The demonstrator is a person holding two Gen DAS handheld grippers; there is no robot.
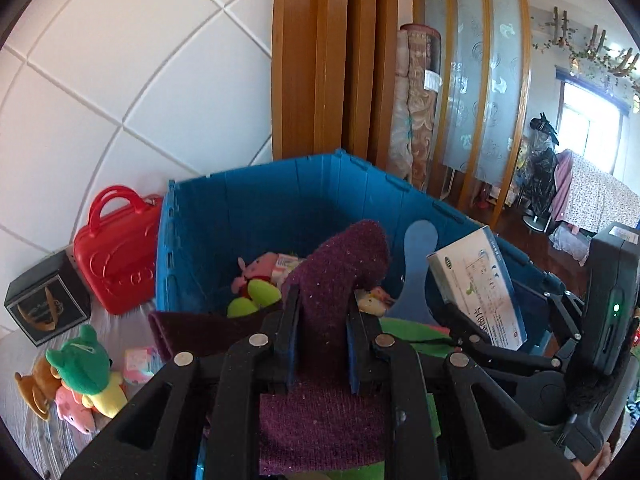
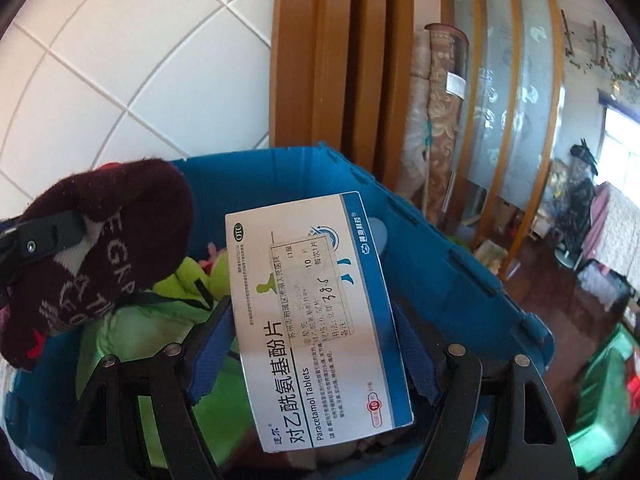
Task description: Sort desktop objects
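Note:
My left gripper (image 1: 322, 312) is shut on a dark purple knitted sock (image 1: 340, 264) and holds it over the blue plastic crate (image 1: 280, 196). The sock also shows in the right wrist view (image 2: 104, 236). My right gripper (image 2: 316, 320) is shut on a white and blue medicine box (image 2: 316, 312) and holds it above the same crate (image 2: 452, 276). The box also shows in the left wrist view (image 1: 476, 288). Plush toys (image 1: 256, 288) and green fabric (image 2: 160, 320) lie inside the crate.
A red toy suitcase (image 1: 114, 256) and a black box (image 1: 44, 300) stand left of the crate by the white wall. Several plush toys (image 1: 80, 376) and a small pink box (image 1: 138, 364) lie on the table at the left. Wooden panels stand behind the crate.

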